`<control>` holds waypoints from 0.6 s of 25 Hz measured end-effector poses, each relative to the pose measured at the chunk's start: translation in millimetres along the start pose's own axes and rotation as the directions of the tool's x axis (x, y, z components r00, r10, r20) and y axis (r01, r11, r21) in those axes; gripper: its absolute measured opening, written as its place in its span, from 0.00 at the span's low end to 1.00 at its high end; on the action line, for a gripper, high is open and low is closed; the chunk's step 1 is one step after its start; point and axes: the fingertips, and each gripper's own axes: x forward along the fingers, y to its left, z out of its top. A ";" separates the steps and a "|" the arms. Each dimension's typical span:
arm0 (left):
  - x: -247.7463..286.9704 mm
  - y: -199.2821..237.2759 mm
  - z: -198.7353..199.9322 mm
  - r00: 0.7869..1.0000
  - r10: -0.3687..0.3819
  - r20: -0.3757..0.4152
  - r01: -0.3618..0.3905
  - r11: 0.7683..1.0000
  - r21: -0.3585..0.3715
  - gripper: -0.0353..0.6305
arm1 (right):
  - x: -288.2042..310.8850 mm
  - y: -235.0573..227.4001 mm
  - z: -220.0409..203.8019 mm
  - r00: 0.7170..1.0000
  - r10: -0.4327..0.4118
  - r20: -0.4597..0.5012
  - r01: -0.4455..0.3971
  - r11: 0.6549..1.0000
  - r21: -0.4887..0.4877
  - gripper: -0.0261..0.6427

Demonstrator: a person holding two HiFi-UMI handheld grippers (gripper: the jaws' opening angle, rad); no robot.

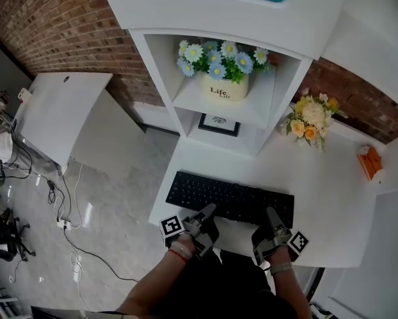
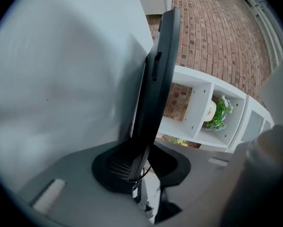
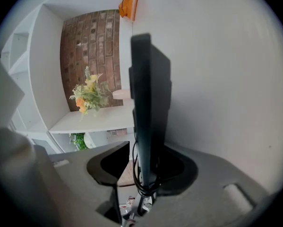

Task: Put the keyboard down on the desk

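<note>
Here, keyboard (image 1: 232, 197), near edge partly hidden under left gripper (image 1: 208, 210), right gripper (image 1: 272, 213).

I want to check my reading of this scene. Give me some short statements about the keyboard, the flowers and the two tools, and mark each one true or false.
1. The keyboard is black. True.
2. The pot marked "Life" stands on the desk beside the keyboard. False: it stands on a shelf above the desk.
3. The yellow flowers stand on the desk, right of the shelves in the head view. True.
4. The left tool is empty. False: its jaws are closed on the keyboard's near edge.
5. The right tool has its jaws apart around the keyboard's edge. True.
</note>
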 end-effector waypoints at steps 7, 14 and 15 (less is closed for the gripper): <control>0.2 2.7 1.1 1.000 0.026 -0.008 -0.026 1.000 0.011 0.17 | -11.8 0.7 -10.2 0.999 -0.037 -0.038 0.037 0.999 -0.004 0.32; -0.9 15.8 6.9 0.997 0.069 -0.020 -0.069 0.997 0.031 0.16 | -24.1 -3.2 -22.6 0.990 -0.110 -0.087 0.112 0.994 0.017 0.33; -1.0 15.1 6.2 0.997 0.074 -0.021 -0.074 0.997 0.029 0.16 | -25.1 -3.6 -23.8 0.989 -0.114 -0.090 0.117 0.993 0.024 0.33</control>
